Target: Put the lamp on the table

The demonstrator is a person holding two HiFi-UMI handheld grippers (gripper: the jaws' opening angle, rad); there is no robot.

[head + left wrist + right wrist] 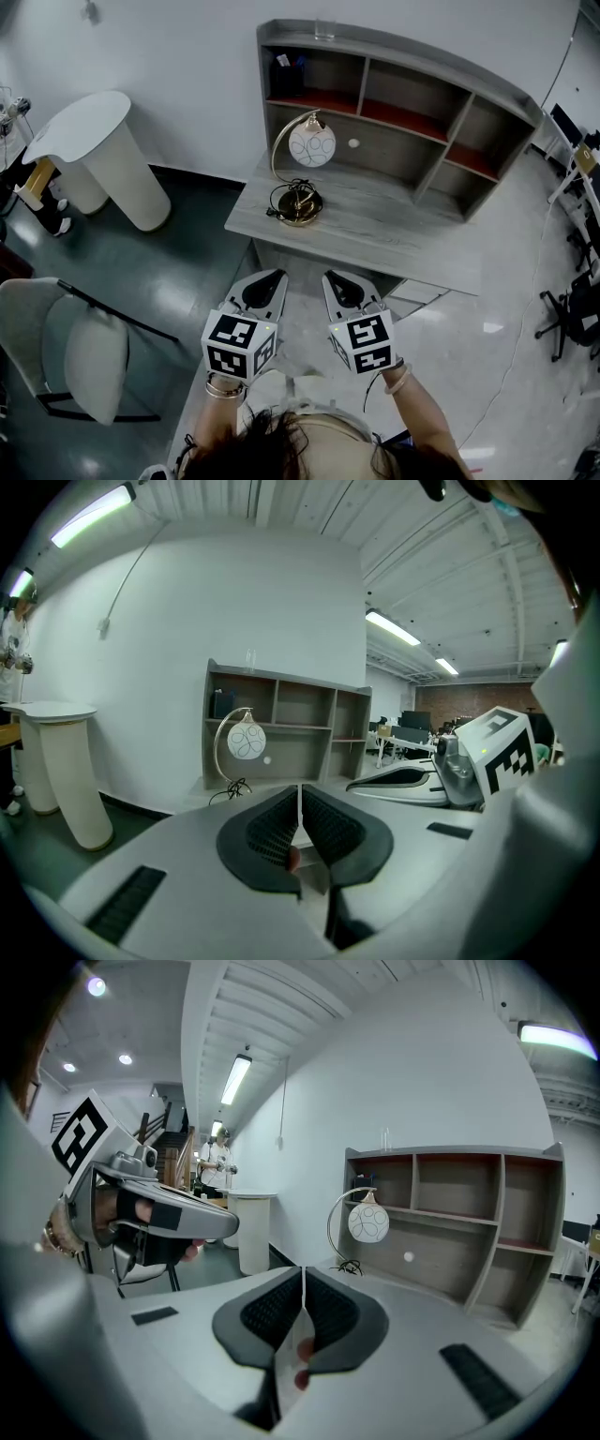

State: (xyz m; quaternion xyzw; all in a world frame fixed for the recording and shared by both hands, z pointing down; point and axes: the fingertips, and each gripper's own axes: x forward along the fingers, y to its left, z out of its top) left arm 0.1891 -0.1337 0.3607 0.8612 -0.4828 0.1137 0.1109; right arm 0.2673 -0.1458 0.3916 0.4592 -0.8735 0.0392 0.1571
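Lamp (pixel 311 145) on grey table (pixel 394 234)

The lamp (pixel 310 146) has a brass-gold arc and base and a white globe with thin grey swirls, the desk (pixel 375 225) is pale grey wood grain with red shelf boards (pixel 398 117), the floor (pixel 192 267) is dark green, and the left gripper (pixel 278 274) and right gripper (pixel 330 276) are light grey with 2 black-and-white marker cubes.

The desk (pixel 394 234) stands open to approach from the front, its top right of the lamp (pixel 310 145) seemingly bare, shelving (pixel 427 141) walling the back.
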